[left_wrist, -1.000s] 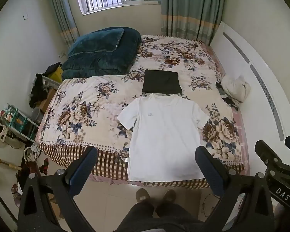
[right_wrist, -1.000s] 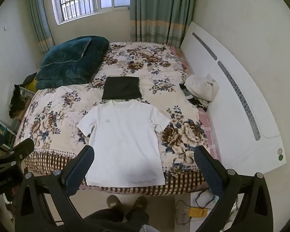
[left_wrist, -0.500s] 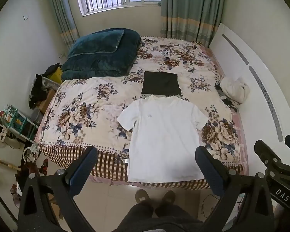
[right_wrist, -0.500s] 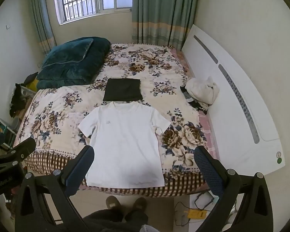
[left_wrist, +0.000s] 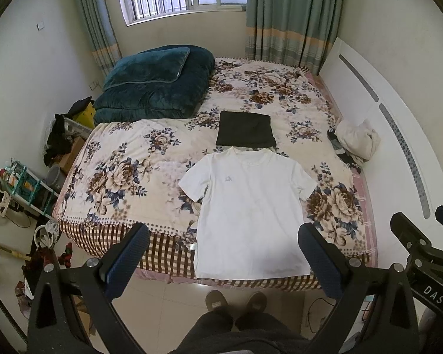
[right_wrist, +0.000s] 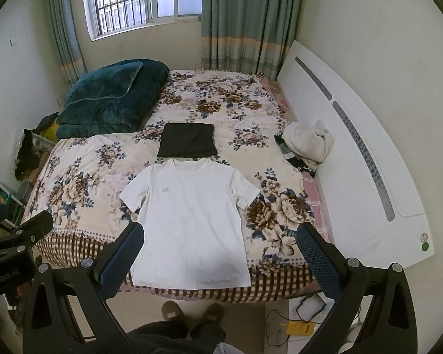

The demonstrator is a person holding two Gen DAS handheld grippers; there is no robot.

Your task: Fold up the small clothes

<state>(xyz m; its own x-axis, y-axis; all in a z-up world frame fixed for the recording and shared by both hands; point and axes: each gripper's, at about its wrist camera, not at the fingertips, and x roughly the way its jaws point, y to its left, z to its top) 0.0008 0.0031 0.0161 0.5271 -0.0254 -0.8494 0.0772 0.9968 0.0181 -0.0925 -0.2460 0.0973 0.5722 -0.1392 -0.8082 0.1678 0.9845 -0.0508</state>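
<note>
From the left wrist, the left tongs [left_wrist: 223, 258] hang spread wide and empty above the bed [left_wrist: 127, 177]; a white shirt [left_wrist: 251, 212] lies flat near the bed's front edge, a folded black cloth [left_wrist: 245, 131] just beyond its collar

From the right wrist, the right tongs [right_wrist: 220, 258] are likewise spread, holding nothing, over the shirt's hem

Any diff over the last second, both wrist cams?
Both views drifted slightly. Left gripper and right gripper remain open, holding nothing. White T-shirt still lies flat on the bed, folded black garment beyond its collar.
</note>
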